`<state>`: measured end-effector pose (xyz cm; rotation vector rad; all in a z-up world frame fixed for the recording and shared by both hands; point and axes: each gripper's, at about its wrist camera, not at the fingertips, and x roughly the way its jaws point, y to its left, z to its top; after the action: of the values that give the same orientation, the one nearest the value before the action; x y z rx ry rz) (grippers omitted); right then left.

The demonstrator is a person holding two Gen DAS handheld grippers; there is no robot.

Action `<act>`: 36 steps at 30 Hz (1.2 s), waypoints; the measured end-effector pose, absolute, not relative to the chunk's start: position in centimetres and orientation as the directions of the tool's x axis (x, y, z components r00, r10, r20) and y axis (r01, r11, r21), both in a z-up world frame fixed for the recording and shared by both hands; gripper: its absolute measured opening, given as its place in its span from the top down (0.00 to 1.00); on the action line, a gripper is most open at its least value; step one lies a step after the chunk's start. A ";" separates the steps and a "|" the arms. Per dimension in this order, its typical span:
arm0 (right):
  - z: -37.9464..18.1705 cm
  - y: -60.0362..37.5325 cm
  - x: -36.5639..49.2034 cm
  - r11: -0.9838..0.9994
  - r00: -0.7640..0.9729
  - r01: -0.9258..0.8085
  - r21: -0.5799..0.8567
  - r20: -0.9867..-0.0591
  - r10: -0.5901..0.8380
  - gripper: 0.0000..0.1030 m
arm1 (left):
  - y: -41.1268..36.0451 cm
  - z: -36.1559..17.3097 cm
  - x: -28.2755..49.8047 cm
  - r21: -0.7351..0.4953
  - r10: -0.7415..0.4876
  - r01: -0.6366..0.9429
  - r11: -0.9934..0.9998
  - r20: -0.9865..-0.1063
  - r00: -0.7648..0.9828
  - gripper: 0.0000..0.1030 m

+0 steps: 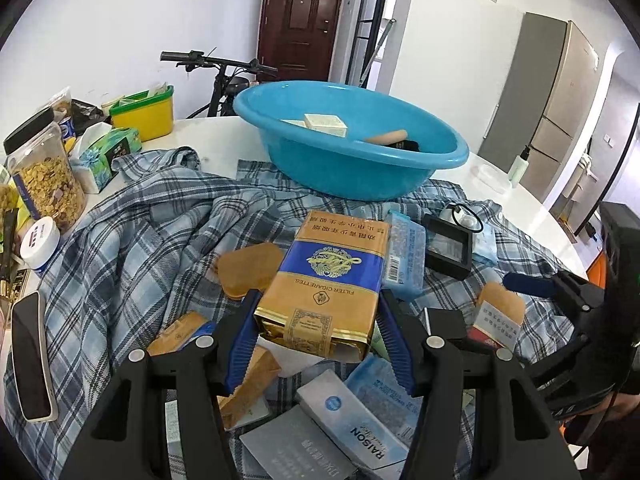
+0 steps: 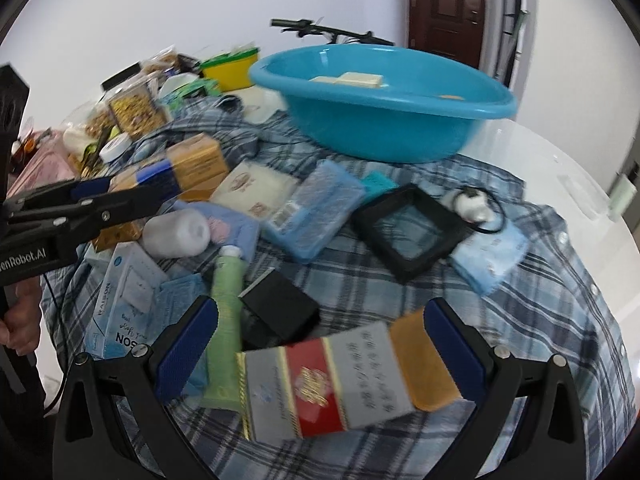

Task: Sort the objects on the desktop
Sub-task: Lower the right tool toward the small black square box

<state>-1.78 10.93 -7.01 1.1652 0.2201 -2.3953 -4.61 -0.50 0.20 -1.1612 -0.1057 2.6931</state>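
White tabletop [image 1: 532, 204] in a room with a dark door and a parked bike, covered by a spread plaid shirt [image 1: 132, 240] that carries a heap of small packs, probably dumped there as the pile to sort. Blue basin [image 1: 348, 140] sits at the far side on the shirt edge and already holds a couple of pale boxes and a tan item, so it reads as the drop bin. Snack jars, a tissue box and a yellow tub stand off to the left, apart from the pile, likely not part of it. Left tool [image 1: 320, 332] is clenched on a gold-and-blue cigarette carton [image 1: 324, 284], both blue pads pressing its long sides near the torn foil end; the carton points toward the basin and looks lifted off the heap, apparently ready to go in. Right tool [image 2: 320, 352] is spread wide over a red-and-silver cigarette pack [image 2: 340, 384] lying flat on the shirt; the right pad sits at or against the pack's tan end, the left pad stands clear of it beside a green tube [image 2: 228, 308], so nothing is gripped there, and actual contact on the right side is hard to tell through the blur. Black frame box [image 2: 408, 232], a blue tissue pack [image 2: 316, 208] and a small black box [image 2: 280, 308] remain unsorted between the right tool and the basin.
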 end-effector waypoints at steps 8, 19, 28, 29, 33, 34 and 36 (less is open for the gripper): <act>-8.9 9.3 -3.4 -0.840 -0.444 0.534 0.093 -0.815 -0.372 0.18 | -1.7 -0.2 -4.9 -0.158 0.209 -0.136 -0.978 -0.720 -0.662 0.42; -10.0 9.8 -4.1 -0.821 -0.405 0.556 0.127 -0.821 -0.401 0.54 | -1.4 -0.9 -5.5 -0.169 0.221 -0.143 -0.975 -0.735 -0.641 0.42; -10.1 10.3 -4.3 -0.824 -0.411 0.551 0.134 -0.816 -0.407 0.53 | -0.7 -1.1 -5.5 -0.169 0.232 -0.159 -0.973 -0.743 -0.628 0.42; -10.1 10.3 -4.3 -0.818 -0.405 0.559 0.134 -0.817 -0.410 0.48 | -0.6 -1.2 -5.4 -0.169 0.233 -0.160 -0.973 -0.743 -0.627 0.42; -10.2 9.9 -4.0 -0.794 -0.390 0.597 0.116 -0.823 -0.414 0.36 | -0.5 -1.1 -5.4 -0.169 0.232 -0.159 -0.973 -0.745 -0.626 0.42; -10.3 9.8 -3.9 -0.785 -0.388 0.611 0.101 -0.826 -0.409 0.36 | -0.6 -1.1 -5.4 -0.169 0.232 -0.159 -0.973 -0.745 -0.626 0.42; -10.3 9.6 -3.6 -0.756 -0.377 0.650 0.076 -0.832 -0.408 0.36 | -0.5 -1.2 -5.2 -0.168 0.231 -0.159 -0.973 -0.746 -0.625 0.42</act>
<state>-3.59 9.58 -10.28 1.1949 0.3498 -2.1491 -5.25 -0.51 -1.15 -1.2335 -0.1263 2.6483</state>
